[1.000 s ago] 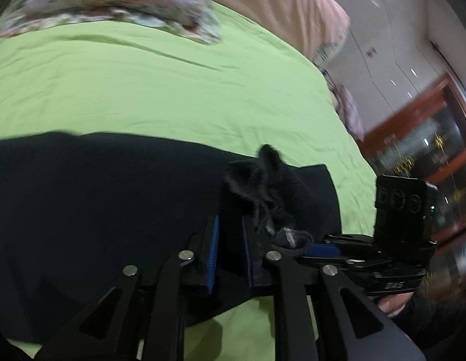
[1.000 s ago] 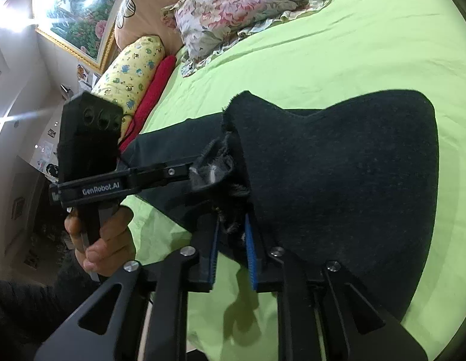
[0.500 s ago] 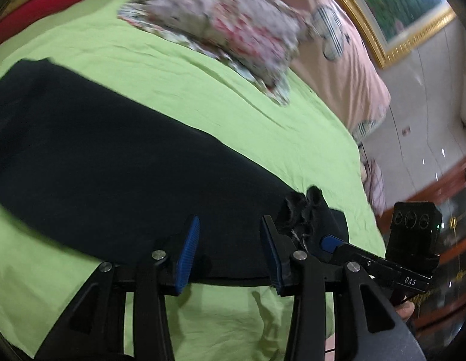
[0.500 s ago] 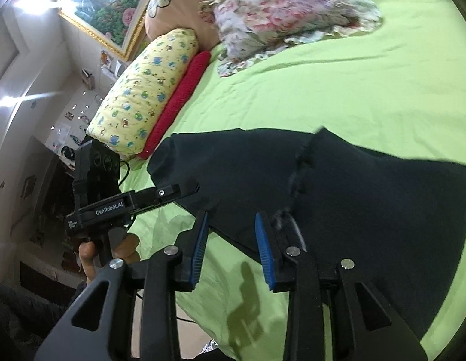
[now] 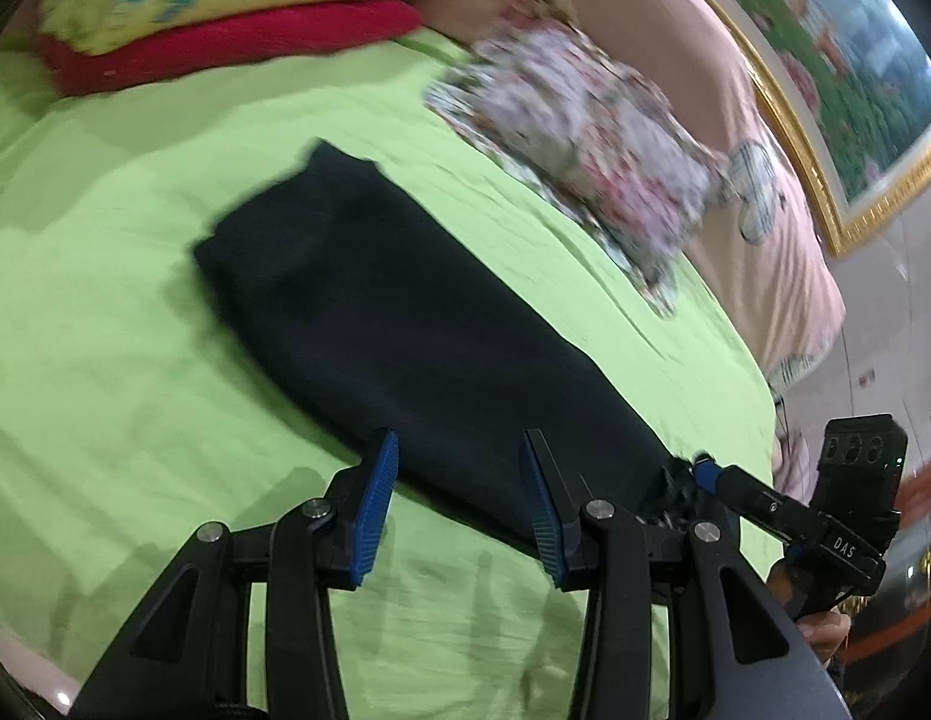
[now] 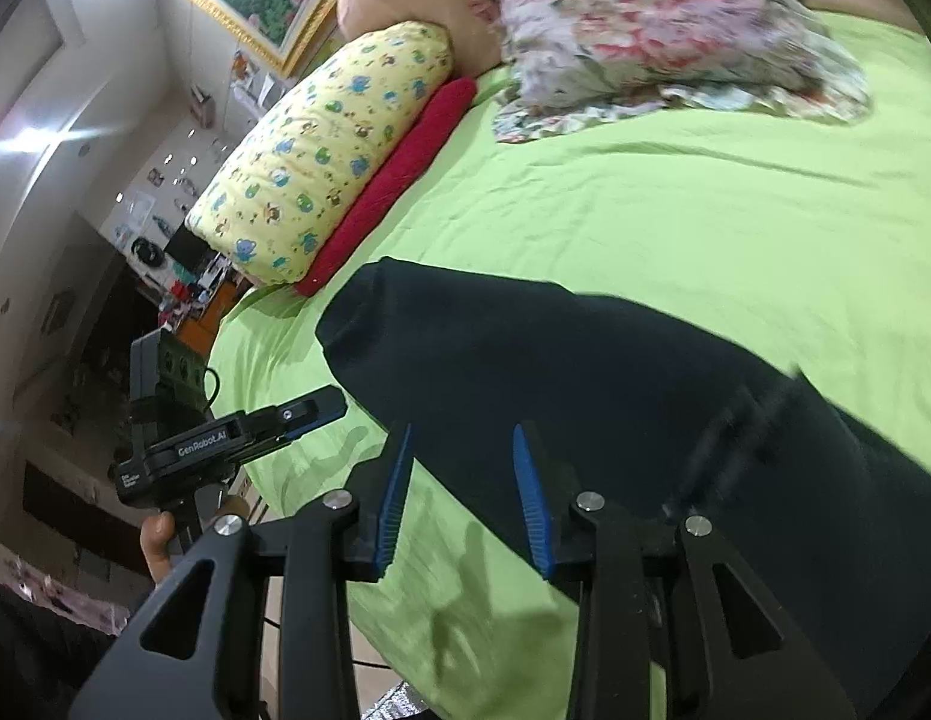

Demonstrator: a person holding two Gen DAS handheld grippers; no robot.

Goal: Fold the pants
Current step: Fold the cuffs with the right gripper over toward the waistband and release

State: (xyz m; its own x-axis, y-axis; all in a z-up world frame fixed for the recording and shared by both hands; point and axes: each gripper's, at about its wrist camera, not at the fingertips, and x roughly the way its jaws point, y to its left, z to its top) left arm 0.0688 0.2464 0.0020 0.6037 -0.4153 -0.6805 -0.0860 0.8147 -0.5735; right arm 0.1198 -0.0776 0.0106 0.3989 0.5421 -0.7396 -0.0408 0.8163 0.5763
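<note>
Dark navy pants (image 5: 405, 324) lie folded lengthwise in a long strip on the green bedsheet (image 5: 105, 372); they also show in the right wrist view (image 6: 585, 372). My left gripper (image 5: 459, 504) is open and empty, above the near edge of the strip. My right gripper (image 6: 462, 498) is open and empty, above the near edge of the pants close to the waist end. The right gripper's fingertips (image 5: 705, 474) show at the strip's right end in the left wrist view. The left gripper's fingertips (image 6: 315, 405) show beside the strip's left end in the right wrist view.
A floral blanket (image 5: 585, 132) lies at the head of the bed, with a yellow patterned pillow (image 6: 321, 150) and a red pillow (image 6: 405, 168) to the left. The pink headboard (image 5: 765, 192) stands behind. The bed edge (image 6: 249, 468) runs close in front.
Both grippers let go of the bunched pants fabric, opened and pulled back. The fabric dropped flat, and the pants now lie as a long strip.
</note>
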